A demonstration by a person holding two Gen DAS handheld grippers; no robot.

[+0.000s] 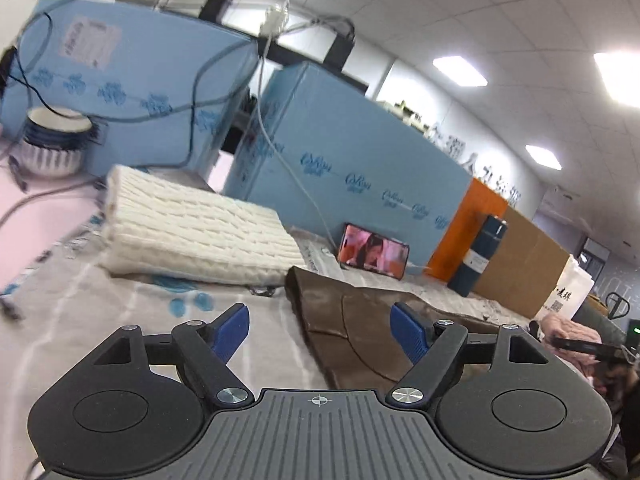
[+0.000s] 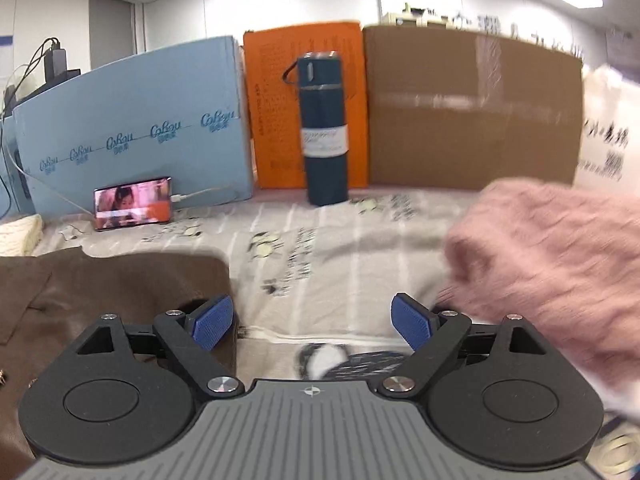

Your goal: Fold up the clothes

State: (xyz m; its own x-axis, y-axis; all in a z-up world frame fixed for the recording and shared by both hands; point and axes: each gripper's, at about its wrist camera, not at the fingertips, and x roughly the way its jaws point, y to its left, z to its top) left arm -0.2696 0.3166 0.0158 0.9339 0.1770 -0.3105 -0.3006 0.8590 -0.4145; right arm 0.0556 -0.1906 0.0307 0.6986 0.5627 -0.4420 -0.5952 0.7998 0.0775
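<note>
A brown garment [image 1: 360, 332] lies folded flat on the patterned sheet [image 1: 100, 320]; it also shows at the left of the right wrist view [image 2: 100, 292]. My left gripper [image 1: 320, 330] is open and empty, hovering over the brown garment's left edge. My right gripper [image 2: 312, 322] is open and empty above the sheet [image 2: 320, 240], between the brown garment and a pink fuzzy garment [image 2: 552, 264] heaped at the right. A white knitted garment [image 1: 192, 228] lies folded behind the brown one. The pink garment shows small at the right of the left wrist view [image 1: 568, 332].
A phone [image 1: 372, 252] playing video leans on blue foam boards [image 1: 340, 152], with its cable. A dark blue flask [image 2: 324, 128] stands before orange [image 2: 288, 100] and cardboard [image 2: 472, 108] panels. Stacked bowls [image 1: 54, 140] sit at the far left. A white bag [image 1: 568, 292] is at the right.
</note>
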